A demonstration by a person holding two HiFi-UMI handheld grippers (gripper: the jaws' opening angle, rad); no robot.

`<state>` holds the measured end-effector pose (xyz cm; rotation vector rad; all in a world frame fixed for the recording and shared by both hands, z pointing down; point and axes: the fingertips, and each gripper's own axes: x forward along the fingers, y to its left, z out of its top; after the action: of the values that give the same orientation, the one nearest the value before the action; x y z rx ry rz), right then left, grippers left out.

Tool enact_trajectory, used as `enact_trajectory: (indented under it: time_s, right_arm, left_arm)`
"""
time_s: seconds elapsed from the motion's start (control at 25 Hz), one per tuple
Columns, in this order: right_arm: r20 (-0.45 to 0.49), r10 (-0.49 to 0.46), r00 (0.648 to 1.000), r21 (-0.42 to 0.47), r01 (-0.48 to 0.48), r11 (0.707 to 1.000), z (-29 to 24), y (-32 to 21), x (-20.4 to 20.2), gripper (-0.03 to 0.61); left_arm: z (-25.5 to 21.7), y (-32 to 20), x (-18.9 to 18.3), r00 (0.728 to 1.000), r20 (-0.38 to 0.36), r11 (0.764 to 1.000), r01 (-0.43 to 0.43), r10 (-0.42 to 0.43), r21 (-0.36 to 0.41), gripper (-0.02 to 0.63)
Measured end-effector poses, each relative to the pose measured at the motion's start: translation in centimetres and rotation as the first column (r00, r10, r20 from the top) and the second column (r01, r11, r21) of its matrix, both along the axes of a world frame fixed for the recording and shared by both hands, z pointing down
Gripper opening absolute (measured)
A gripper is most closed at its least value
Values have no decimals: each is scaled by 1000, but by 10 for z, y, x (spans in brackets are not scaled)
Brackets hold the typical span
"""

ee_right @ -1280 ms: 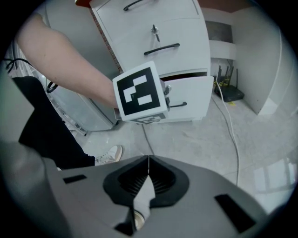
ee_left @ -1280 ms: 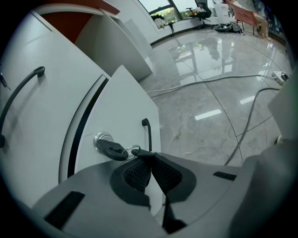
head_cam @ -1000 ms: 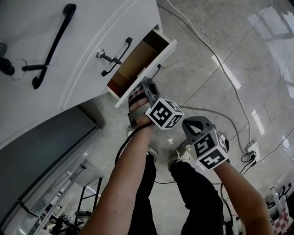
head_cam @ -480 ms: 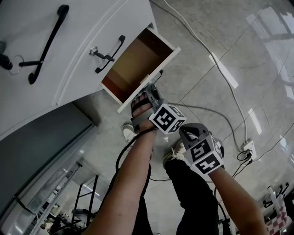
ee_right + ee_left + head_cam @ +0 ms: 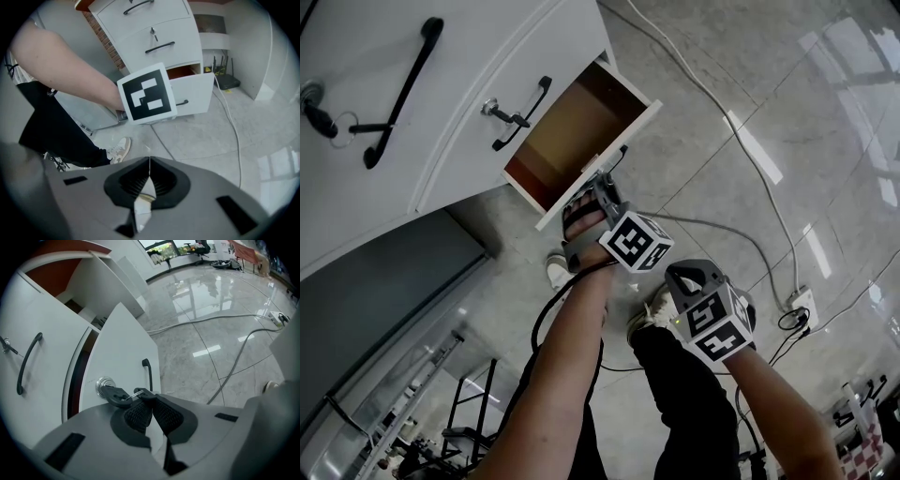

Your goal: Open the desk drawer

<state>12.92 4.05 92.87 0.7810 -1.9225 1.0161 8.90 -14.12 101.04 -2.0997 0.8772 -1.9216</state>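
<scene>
The white pedestal's bottom drawer [image 5: 572, 131] stands pulled out, its brown inside showing. My left gripper [image 5: 605, 178] is at the drawer front [image 5: 124, 348], shut on the near end of its thin black handle [image 5: 149, 373]. Just left of the jaw tips, a black key [image 5: 115, 394] with a ring sits in the front's lock. My right gripper [image 5: 675, 274] hangs over the floor to the lower right, away from the drawer; in the right gripper view it [image 5: 149, 164] is shut with nothing between its pads. That view shows the open drawer front [image 5: 197, 96] behind the left gripper's marker cube [image 5: 146, 93].
Two shut drawers above carry black handles [image 5: 525, 112] and keys [image 5: 319, 117]. Cables [image 5: 722, 112] cross the shiny tiled floor towards a power strip [image 5: 802, 305]. A router [image 5: 227, 79] stands by the wall. The person's shoes [image 5: 555, 270] and legs are below the grippers.
The drawer has slid further out of the pedestal with my left gripper on its handle, then held still. The right gripper has drifted slightly.
</scene>
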Motion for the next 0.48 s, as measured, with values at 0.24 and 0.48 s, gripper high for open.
enact_trajectory:
  time_s: [0.24, 0.48]
  right_arm:
    - [-5, -9, 1000, 3, 9, 1000, 0, 1, -1, 17]
    - [-28, -49, 998, -34, 48, 998, 2, 22, 2, 17]
  left_arm:
    - [0, 13, 9, 1000, -27, 999, -7, 6, -42, 5]
    - [17, 93, 36, 993, -102, 980, -77, 59, -181, 5]
